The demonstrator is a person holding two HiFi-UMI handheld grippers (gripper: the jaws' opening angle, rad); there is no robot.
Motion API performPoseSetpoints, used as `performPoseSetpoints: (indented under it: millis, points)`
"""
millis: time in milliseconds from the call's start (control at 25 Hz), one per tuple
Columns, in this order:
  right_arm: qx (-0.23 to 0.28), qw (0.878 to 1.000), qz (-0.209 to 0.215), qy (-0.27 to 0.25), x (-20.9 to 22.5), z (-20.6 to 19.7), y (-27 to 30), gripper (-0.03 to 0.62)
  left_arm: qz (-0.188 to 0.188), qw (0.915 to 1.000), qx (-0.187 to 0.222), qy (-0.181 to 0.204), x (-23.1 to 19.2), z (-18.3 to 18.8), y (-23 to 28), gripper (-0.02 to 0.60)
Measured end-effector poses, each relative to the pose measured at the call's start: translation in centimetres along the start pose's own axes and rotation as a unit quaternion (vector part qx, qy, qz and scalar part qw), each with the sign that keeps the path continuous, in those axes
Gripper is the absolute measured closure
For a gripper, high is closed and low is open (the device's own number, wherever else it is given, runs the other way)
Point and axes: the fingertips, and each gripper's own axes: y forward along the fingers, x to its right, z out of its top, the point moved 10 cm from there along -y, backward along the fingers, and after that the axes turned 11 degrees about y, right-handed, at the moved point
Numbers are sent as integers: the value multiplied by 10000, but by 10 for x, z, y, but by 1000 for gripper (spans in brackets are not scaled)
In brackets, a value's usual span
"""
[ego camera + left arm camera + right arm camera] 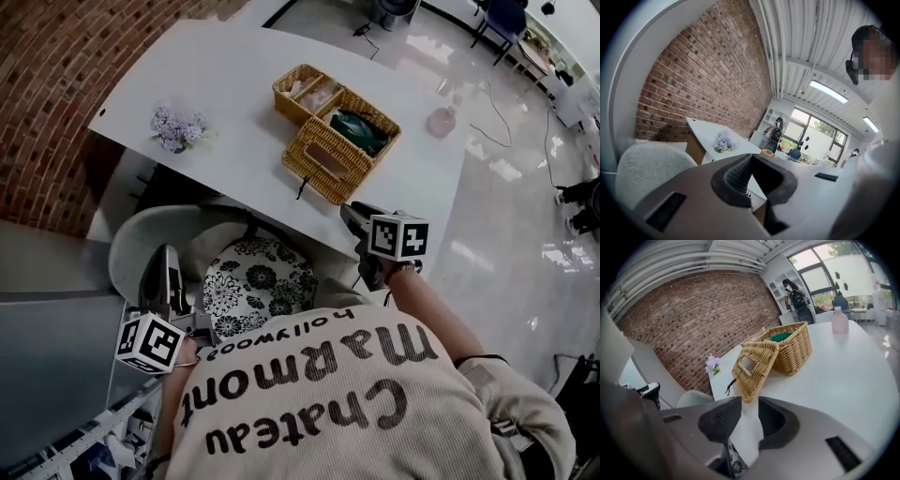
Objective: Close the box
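Dark ribbed rubber lines the pads of the right gripper (749, 401), which stand spread with nothing pinched. Only the bare white tabletop (834, 380) shows in the gap. Just beyond the tips is the woven lid (752, 369) of the honey-coloured rectangular wicker box (792, 350). The lid is swung open and leans down from the box's near side, with a rectangular slot cut in its middle and a thin black cord (730, 385) dangling from its rim. The box sits on the table with something dark green (780, 337) inside (what it is cannot be told).

The left gripper (751, 157) has its pads pressed together on nothing. It is held low beside a pale grey, nubbly-upholstered chair (647, 168), well apart from the box. On the chair seat lies a rounded black-and-white floral cushion (258, 286).

Further out on the smooth table rest a small bunch of lilac flowers (178, 128) and a rounded pink bottle (441, 122). A rough red brick wall (56, 94) runs along the left.
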Motion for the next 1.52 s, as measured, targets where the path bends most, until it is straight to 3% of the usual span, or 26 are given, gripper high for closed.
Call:
performPoseSetpoints:
  millis: [320,600,1080,1520]
  points:
    - [-166,9998,-99,46,-7,-1,20,450,160,9999,-37,-48,-16,-5,-10,580]
    - [-112,9993,-185,309,-6,0,24,462,335,9994,-42,-126,-26,-7,-19,580]
    - [-167,9994,109,267,-33,11,0,456,293,9994,50,-193,-31,-12,-21,580]
    - [79,9928,545,1065,-44,27,-22,448,169,9994,181,-254,-29,-13,-18,580]
